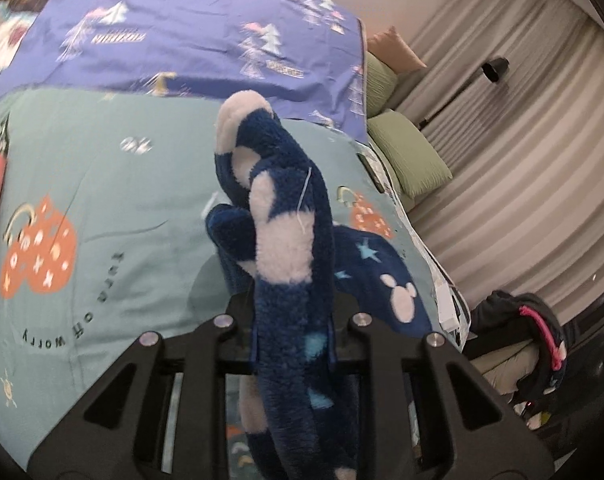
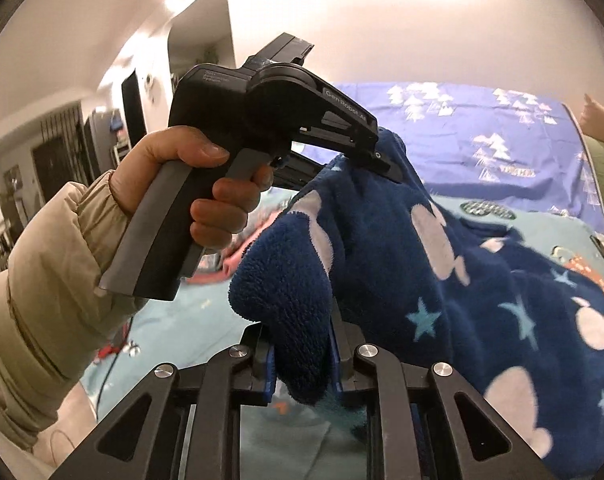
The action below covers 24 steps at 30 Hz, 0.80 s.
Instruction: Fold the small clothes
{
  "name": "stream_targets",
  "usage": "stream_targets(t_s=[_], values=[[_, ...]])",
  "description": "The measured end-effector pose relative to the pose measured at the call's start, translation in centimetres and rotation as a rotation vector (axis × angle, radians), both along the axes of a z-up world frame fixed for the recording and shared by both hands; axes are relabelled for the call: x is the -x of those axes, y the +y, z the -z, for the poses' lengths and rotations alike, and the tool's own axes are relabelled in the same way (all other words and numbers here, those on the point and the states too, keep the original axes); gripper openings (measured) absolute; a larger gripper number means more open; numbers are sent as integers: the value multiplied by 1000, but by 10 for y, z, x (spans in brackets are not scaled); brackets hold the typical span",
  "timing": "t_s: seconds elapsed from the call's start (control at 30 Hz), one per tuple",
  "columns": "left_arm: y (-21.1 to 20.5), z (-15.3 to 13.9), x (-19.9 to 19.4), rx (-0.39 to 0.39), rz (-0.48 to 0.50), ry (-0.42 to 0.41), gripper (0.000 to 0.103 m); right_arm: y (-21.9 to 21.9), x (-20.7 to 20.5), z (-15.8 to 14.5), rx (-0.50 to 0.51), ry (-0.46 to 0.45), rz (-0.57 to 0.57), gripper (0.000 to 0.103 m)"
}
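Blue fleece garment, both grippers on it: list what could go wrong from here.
1. The left gripper pinches a thick bunched ridge of the blue fleece garment, not a flat edge; layers may slip out unevenly.
2. The right gripper holds a rolled fold, so the garment could hang twisted and fold crooked.
3. The rest trails on the teal bedspread and could drag it into wrinkles.

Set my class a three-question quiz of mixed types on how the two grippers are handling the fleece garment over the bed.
1. True or false: the left gripper is shut on the navy fleece garment with white mouse-head shapes and blue stars.
2. What does the right gripper clamp?
A. the green pillow
B. the garment
C. nothing
3. Fill in: the bed's far half is covered by a ____ sheet with white trees.

Key: 1 true; 2 B; 3 purple.
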<state>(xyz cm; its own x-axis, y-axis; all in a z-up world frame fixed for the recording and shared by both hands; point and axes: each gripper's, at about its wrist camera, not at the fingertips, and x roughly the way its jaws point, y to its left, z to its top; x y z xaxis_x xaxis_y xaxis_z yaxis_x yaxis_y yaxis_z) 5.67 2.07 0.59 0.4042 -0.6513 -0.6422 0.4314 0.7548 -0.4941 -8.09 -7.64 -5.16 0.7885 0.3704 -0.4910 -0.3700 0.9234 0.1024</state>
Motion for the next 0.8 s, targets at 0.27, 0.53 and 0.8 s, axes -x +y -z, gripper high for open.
stream_targets(t_s=[0.27,0.53,0.8], values=[[-87,-39,15,-159,79,-105,25,-46,35,-26,-119,-80,78,18],[-176,-42,26,-286,150,-129,25,-108,49,-34,-242,-107,187,17],[-264,-20,33,-432,216,-114,25,-176,76,-30,-369,-80,323,17]])
